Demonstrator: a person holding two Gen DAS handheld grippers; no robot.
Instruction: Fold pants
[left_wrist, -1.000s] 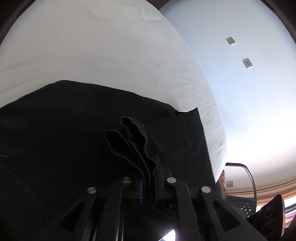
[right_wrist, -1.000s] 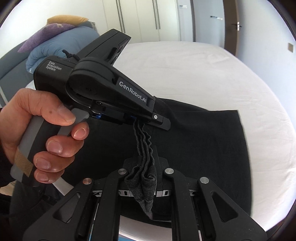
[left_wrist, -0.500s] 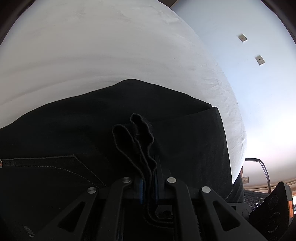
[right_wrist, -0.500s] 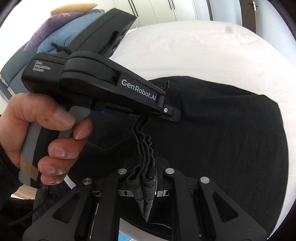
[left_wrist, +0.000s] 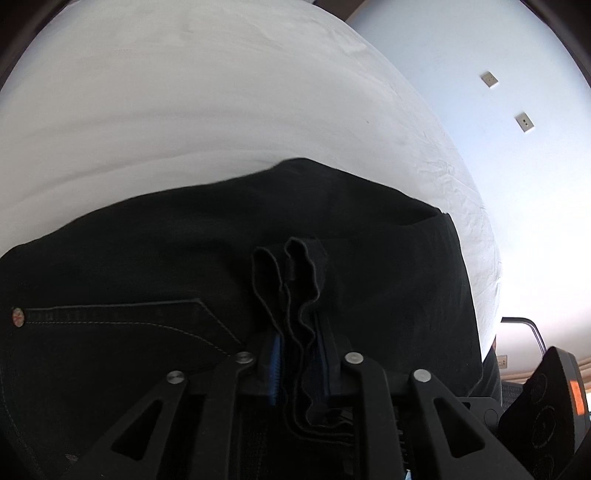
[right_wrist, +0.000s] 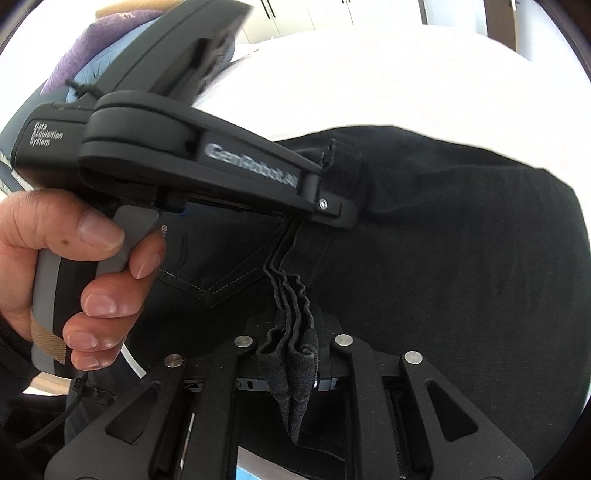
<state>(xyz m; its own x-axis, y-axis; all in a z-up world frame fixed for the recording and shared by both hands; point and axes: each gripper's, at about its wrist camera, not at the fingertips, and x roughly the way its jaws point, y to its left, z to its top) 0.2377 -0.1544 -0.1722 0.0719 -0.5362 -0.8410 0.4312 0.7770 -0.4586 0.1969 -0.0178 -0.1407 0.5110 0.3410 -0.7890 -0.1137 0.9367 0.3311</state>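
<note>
1. My left hand (right_wrist: 85, 280) wraps the grey grip of the left gripper (right_wrist: 295, 218), thumb on top and fingers curled under, with the tool slanting down toward the bed (right_wrist: 406, 81).
2. In the right wrist view, my right gripper (right_wrist: 290, 354) also points steeply down at the bed, just below the left one.
3. The pants (right_wrist: 461, 258) are black and lie spread flat on the white sheet, and both grippers sit over them near one edge.
4. A bunched band of the pants' edge (left_wrist: 291, 295), folded in several layers, runs between the two grippers.
5. My left gripper (left_wrist: 299, 354) is easing apart. The layered cloth stands between its blue pads, and a thin gap shows on the left side.
6. My right gripper is likewise parting. The wad of folds fills the space between its fingers, and I cannot tell whether the pads press on it.
7. The cloth is matte denim-like fabric with pale stitching around a pointed pocket (left_wrist: 177, 321) and a small metal rivet (left_wrist: 17, 316) at its corner.
8. The gathered edge is wavy, its layers showing as thin dark ridges.
9. The sheet is smooth with fine wrinkles toward the bed's right side.
10. Purple and blue bedding (right_wrist: 85, 55) is heaped beyond my left hand.
</note>
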